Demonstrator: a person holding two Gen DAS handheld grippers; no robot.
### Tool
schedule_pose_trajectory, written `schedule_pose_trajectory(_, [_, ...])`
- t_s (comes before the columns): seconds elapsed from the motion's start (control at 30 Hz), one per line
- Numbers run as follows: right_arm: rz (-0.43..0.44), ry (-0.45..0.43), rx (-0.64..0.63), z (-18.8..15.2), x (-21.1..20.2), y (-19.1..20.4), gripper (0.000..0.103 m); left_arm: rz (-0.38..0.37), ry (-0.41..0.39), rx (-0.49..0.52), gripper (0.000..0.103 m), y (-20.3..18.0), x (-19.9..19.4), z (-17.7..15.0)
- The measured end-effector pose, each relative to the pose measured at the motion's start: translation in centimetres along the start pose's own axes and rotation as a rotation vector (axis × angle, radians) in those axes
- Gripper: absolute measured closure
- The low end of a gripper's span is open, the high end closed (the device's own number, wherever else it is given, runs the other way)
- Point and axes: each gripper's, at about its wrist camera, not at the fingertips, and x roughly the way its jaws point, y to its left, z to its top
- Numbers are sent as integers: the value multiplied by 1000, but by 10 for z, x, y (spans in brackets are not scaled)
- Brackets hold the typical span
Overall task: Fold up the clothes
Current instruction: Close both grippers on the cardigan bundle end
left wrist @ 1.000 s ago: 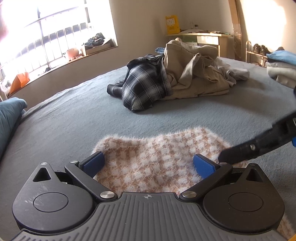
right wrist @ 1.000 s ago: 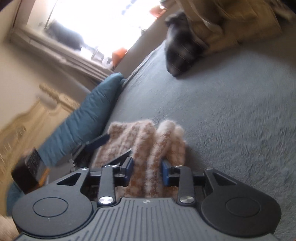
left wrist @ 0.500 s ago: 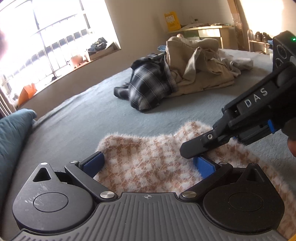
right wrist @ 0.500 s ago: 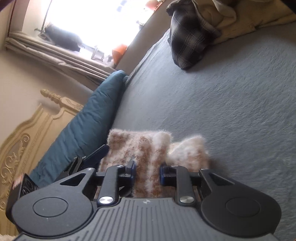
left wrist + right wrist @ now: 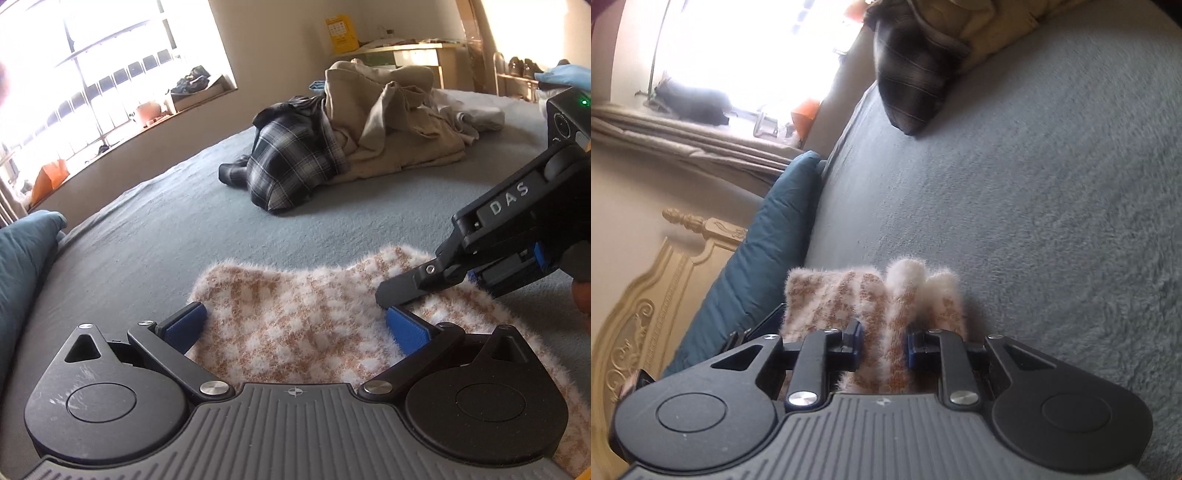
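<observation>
A fluffy brown-and-white checked garment [image 5: 295, 314] lies flat on the grey-blue bed [image 5: 155, 229]. My left gripper [image 5: 295, 326] is open, its blue pads wide apart over the garment's near part. My right gripper [image 5: 883, 345] is shut on a bunched fold of the same garment [image 5: 871, 299]. In the left wrist view the right gripper [image 5: 417, 286] comes in from the right and rests on the garment's right side, close to my left gripper's right pad.
A pile of clothes lies further back on the bed: a dark plaid shirt [image 5: 288, 166] and beige garments [image 5: 388, 122]. A teal pillow [image 5: 757, 266] lies at the bed's head by a carved headboard [image 5: 646, 302]. A window sill and a desk line the walls.
My right gripper has carried the garment's fold leftward, from the garment's right edge to near my left gripper's right pad. My left gripper stays open in place.
</observation>
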Motion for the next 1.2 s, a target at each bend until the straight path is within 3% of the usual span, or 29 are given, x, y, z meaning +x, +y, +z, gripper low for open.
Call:
schedule_pose_trajectory(0.1, [20,-27,40,-2,-19,-7,70,-3,-7,-10,0,2,-3,0])
schedule_pose_trajectory(0.2, [22,-86,82,-8,-49,-16,69,-4,-16,-24,0,5,-6,0])
schedule_pose_trajectory(0.33, [-102,-115,94,-17,-79,-33,71,-10,-26,-39,0,7,-10,2])
schedule_pose_trajectory(0.47, [-114,-92,54,-20,-75,-31,71,-9,-28,-38,0,4,-11,3])
schedule_pose_trajectory(0.67, [-111,3,-83,-16,-35,-6,71,-19,-35,-58,0,0,-13,8])
schedule_pose_trajectory(0.83, [-140,-14,-138,-21,-25,2,96,-2,-7,-27,0,-13,-3,7])
schedule_pose_trajectory(0.93, [-168,-80,-168,-28,-40,9,97,-4,6,-29,0,-16,2,5])
schedule_pose_trajectory(1.03, [-206,-82,-174,-32,-38,2,98,1,18,-14,0,-20,4,4])
schedule_pose_trajectory(1.2, [-190,-106,-107,-29,-53,-4,97,5,24,-10,0,-21,6,3])
